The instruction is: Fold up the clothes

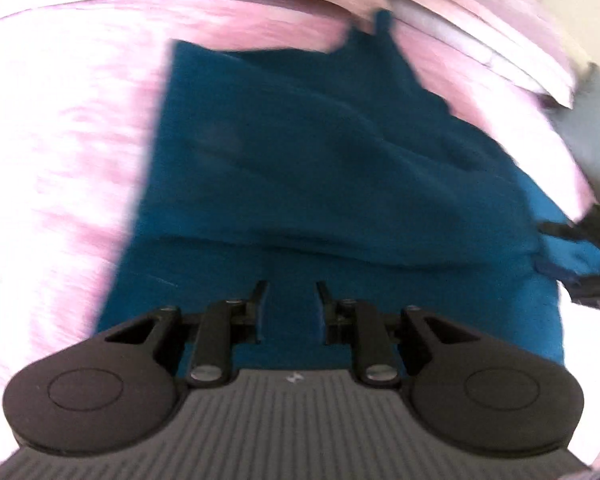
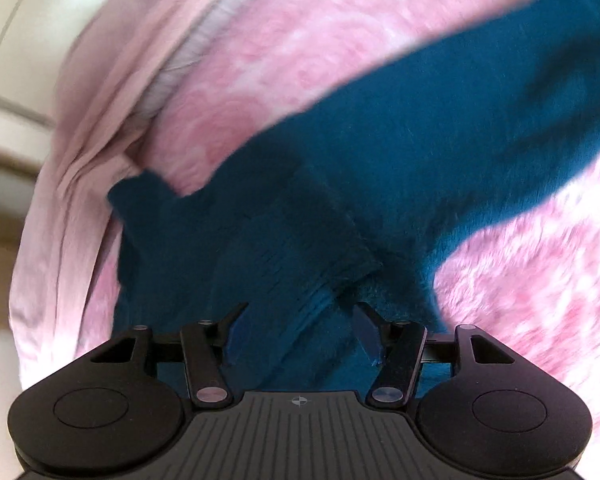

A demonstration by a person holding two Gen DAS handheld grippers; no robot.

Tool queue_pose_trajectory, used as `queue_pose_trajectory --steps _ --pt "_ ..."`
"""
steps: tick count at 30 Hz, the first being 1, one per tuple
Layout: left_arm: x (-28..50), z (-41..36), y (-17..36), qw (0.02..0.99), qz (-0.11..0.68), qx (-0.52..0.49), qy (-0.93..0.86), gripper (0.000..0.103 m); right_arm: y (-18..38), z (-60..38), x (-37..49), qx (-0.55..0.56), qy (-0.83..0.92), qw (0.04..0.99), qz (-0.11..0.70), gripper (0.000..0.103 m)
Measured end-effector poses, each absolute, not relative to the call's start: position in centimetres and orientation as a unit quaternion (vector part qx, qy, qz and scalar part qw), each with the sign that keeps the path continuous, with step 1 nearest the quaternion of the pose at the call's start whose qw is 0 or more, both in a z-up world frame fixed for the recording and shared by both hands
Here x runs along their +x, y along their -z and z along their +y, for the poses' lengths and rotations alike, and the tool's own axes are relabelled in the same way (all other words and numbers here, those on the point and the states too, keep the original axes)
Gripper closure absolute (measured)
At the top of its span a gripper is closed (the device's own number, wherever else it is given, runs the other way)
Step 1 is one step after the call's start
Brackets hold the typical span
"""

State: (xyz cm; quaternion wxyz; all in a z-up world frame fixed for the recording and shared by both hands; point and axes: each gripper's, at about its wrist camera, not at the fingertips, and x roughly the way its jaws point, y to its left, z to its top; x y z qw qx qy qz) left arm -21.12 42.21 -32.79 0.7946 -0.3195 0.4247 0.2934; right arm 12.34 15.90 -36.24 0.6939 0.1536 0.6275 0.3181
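A teal garment point(image 1: 320, 152) lies on a pink blanket point(image 1: 60, 140), stretching away from the left gripper point(image 1: 291, 292) and right gripper point(image 2: 300, 320), both parted with cloth between their jaws.

a pink patterned bed cover point(image 1: 60, 152) carries a teal garment point(image 1: 320, 152) spread across it.

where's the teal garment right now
The teal garment lies spread on the pink bedcover, filling the middle of the left wrist view, just ahead of both open grippers.
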Motion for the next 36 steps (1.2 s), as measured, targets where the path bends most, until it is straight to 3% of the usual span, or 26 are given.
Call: queue_pose_trajectory --steps 3,6,7,13,19,22,26,31,36 --pt "-21.7 44.0 33.3 0.790 0.421 -0.318 -0.313 0.086 37.3 15.8 13.0 0.195 -0.292 0.695 0.627 0.045" --pt "-22.0 44.8 33.8 0.791 0.414 -0.314 -0.322 0.088 37.2 16.1 13.5 0.186 -0.282 0.711 0.616 0.094" --pt "-22.0 45.1 33.9 0.792 0.412 -0.312 -0.325 0.090 36.8 16.2 13.5 0.179 -0.290 0.720 0.604 0.096" --pt "-22.6 45.6 34.3 0.789 0.400 -0.331 -0.329 0.093 31.6 16.0 11.1 0.084 -0.368 0.800 0.466 0.097" --pt "-21.9 45.0 32.5 0.800 0.425 -0.292 -0.307 0.095 35.8 15.4 13.5 0.077 -0.306 0.765 0.562 0.097" --pt "-22.2 44.2 30.2 0.819 0.401 -0.269 -0.309 0.098 33.9 15.9 13.1 0.034 -0.305 0.777 0.550 0.089" --pt "-21.8 44.0 29.0 0.828 0.361 -0.261 -0.340 0.097 32.1 16.2 11.5 -0.013 -0.306 0.818 0.487 0.087" --pt "-19.2 45.3 32.8 0.785 0.428 -0.286 -0.345 0.096 35.1 15.5 12.6 -0.010 -0.301 0.787 0.538 0.087" --pt "-20.2 43.8 31.5 0.781 0.437 -0.281 -0.347 0.095 32.9 9.4 15.8 0.044 -0.265 0.808 0.525 0.087"
